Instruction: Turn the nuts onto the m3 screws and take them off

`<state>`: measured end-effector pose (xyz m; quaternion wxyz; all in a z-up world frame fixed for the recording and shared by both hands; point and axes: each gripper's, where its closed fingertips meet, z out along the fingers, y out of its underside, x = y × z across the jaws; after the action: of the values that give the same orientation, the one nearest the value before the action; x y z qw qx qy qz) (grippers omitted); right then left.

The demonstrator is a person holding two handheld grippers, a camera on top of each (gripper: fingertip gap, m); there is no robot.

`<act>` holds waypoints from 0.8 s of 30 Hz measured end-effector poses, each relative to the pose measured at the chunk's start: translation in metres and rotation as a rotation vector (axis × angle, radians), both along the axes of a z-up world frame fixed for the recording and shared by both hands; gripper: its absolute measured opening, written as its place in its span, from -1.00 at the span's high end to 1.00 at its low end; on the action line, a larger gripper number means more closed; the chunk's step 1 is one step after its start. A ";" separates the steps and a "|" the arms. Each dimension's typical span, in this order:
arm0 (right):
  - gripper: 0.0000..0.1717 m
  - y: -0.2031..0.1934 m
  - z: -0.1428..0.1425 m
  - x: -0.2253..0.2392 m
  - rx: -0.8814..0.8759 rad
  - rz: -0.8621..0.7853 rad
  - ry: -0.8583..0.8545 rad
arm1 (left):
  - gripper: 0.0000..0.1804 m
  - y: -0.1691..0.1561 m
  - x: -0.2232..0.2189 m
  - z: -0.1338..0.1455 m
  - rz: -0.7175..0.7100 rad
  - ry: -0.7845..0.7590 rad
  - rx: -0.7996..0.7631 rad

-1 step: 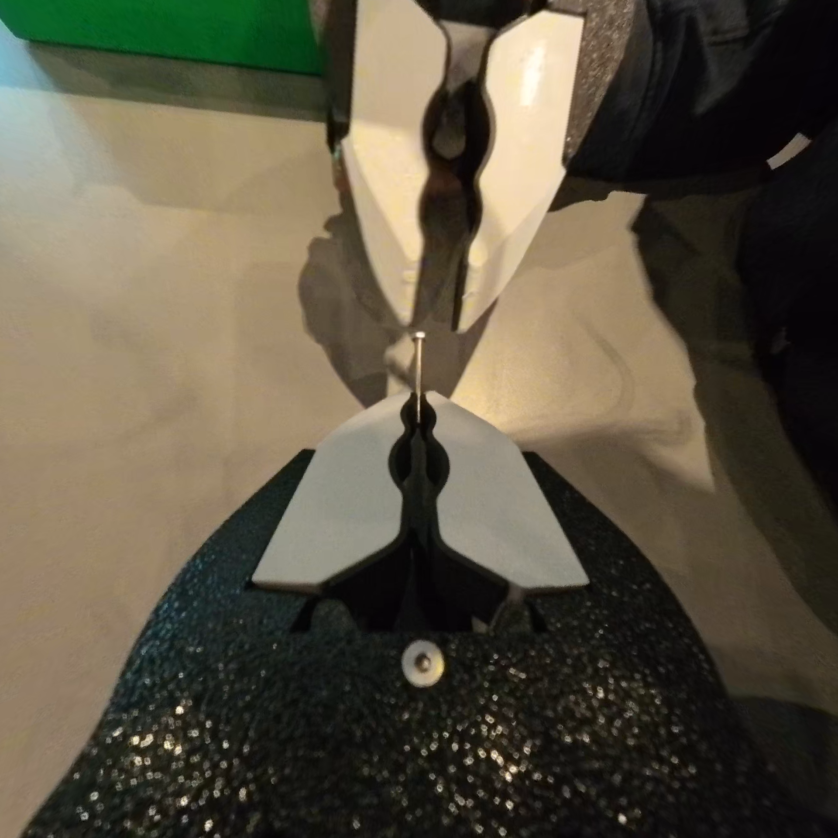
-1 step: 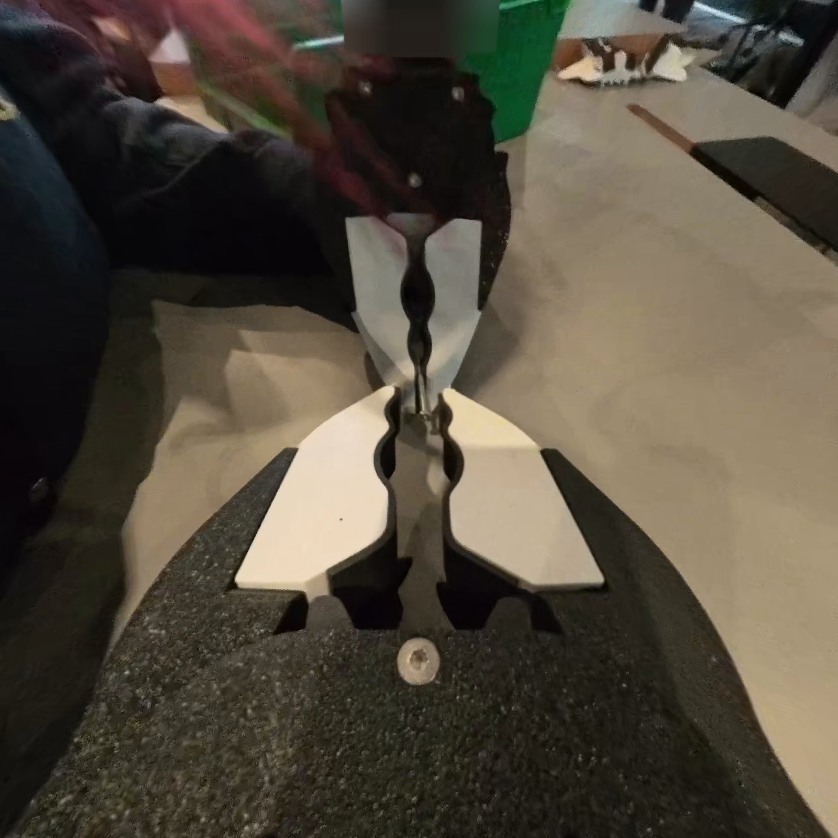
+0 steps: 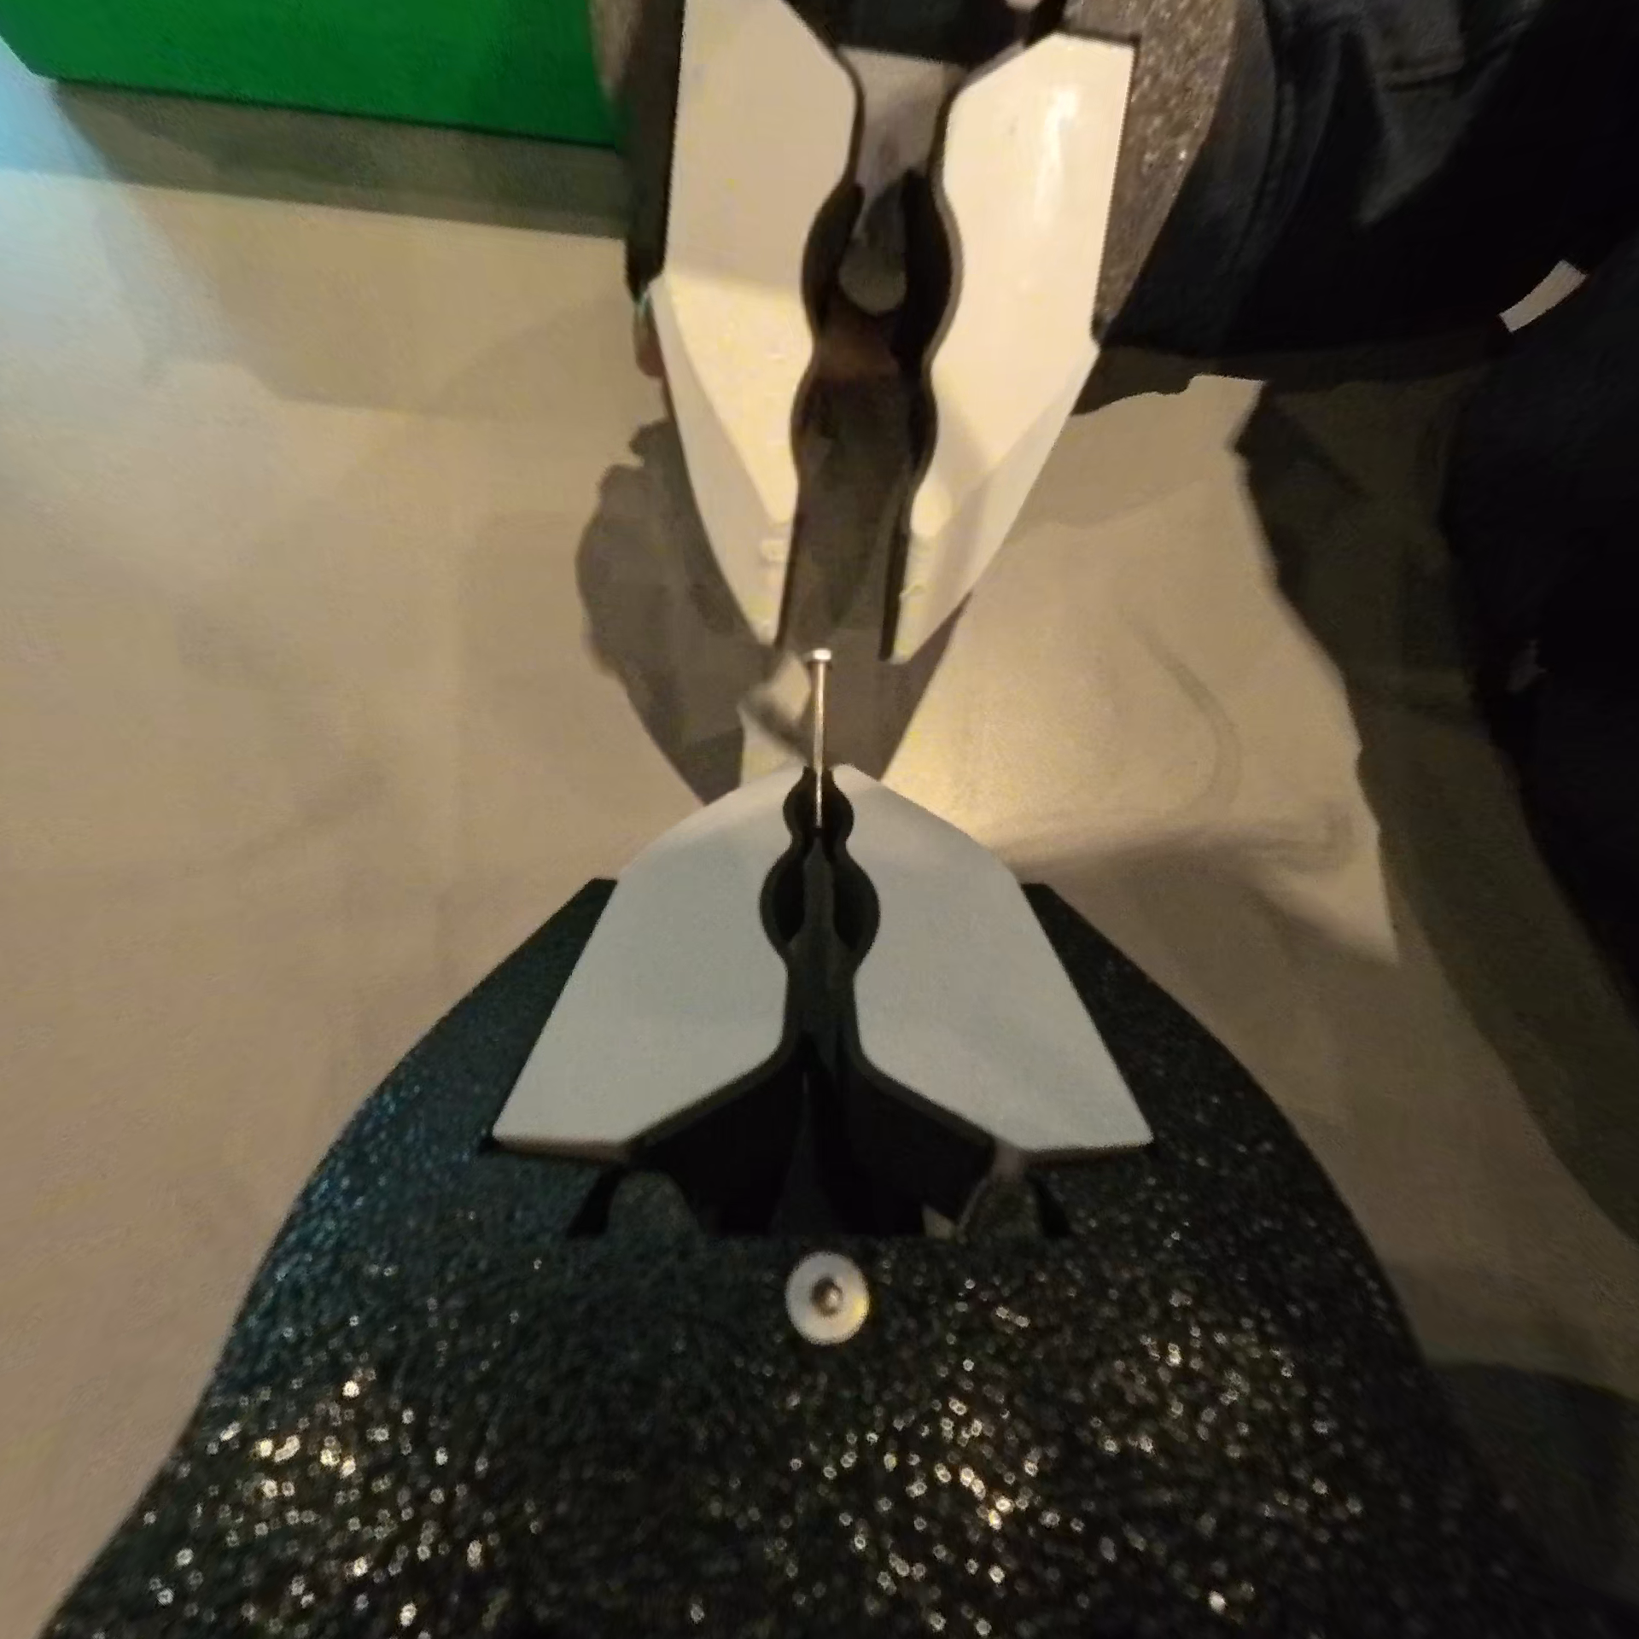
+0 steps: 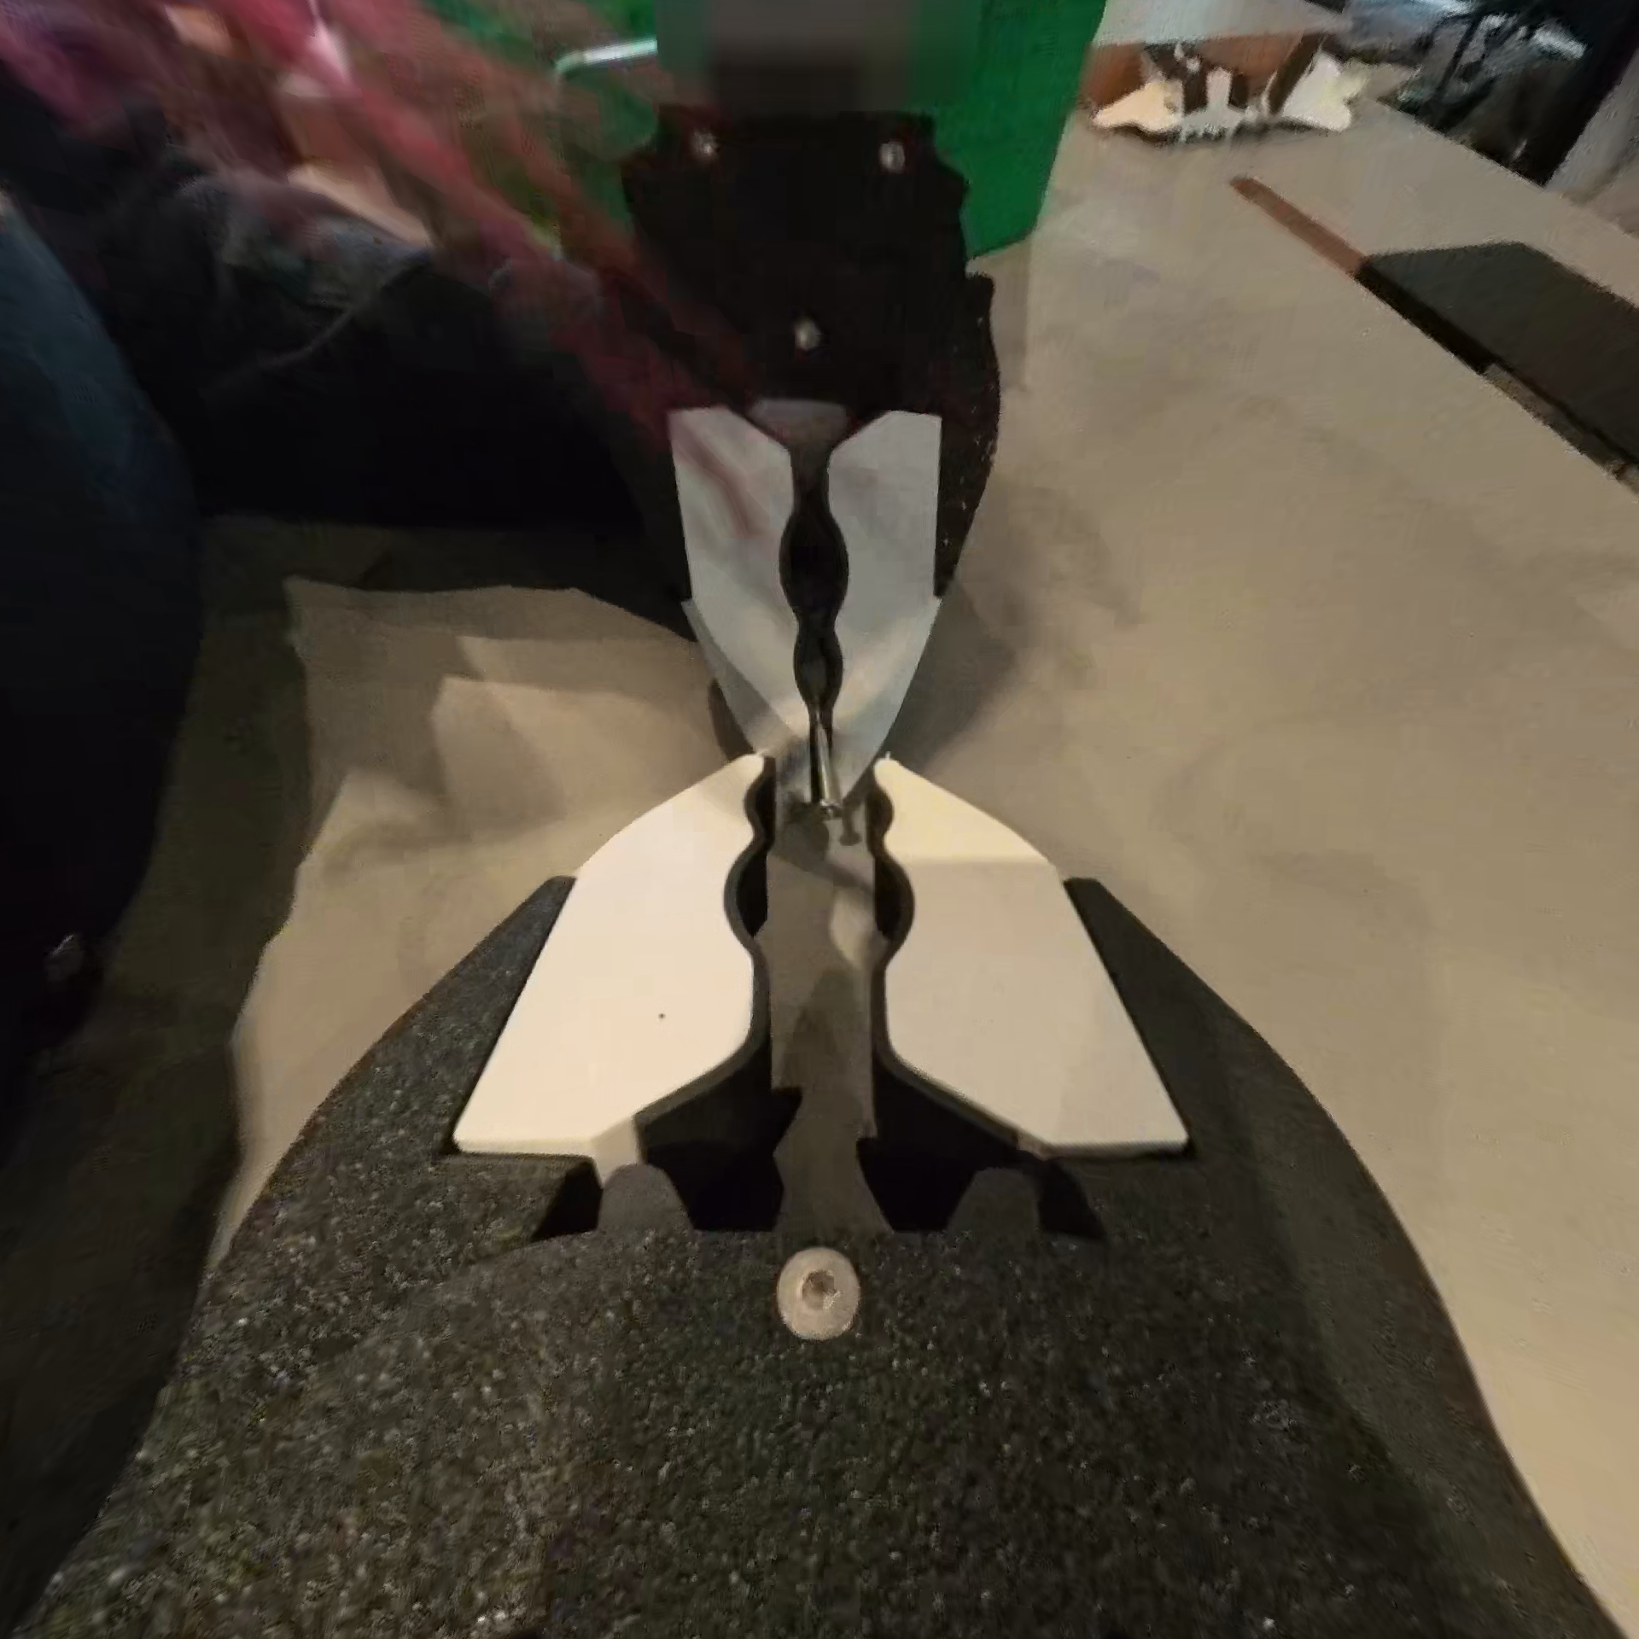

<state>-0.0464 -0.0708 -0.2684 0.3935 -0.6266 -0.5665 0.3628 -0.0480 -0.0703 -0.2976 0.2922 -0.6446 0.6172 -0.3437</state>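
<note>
Left tool (image 3: 818, 803), closed, pinches a slim, stiff, light screw (image 3: 819, 718) by its tip; right tool (image 4: 820, 798) stands open around the screw's slippery head, gripping nothing.

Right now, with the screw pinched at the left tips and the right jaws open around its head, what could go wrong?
1. The left gripper holds the screw only by its end at the very fingertips; a sideways nudge could tilt it or pull it free.
2. The right gripper is open and the screw head sits off-centre between its fingers, so closing may push it aside.
3. No nut can be made out for certain.
</note>
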 end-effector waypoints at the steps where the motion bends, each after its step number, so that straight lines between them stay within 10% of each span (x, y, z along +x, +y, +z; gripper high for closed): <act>1: 0.78 -0.002 -0.003 -0.001 0.004 0.011 -0.022 | 1.00 0.000 0.000 0.000 0.001 -0.002 0.000; 24: 0.92 -0.013 -0.005 0.000 0.030 0.078 -0.041 | 1.00 -0.002 -0.001 -0.002 -0.014 0.016 0.002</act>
<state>-0.0466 -0.0836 -0.2735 0.3766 -0.6056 -0.6036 0.3564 -0.0491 -0.0719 -0.2999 0.2853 -0.6427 0.6245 -0.3398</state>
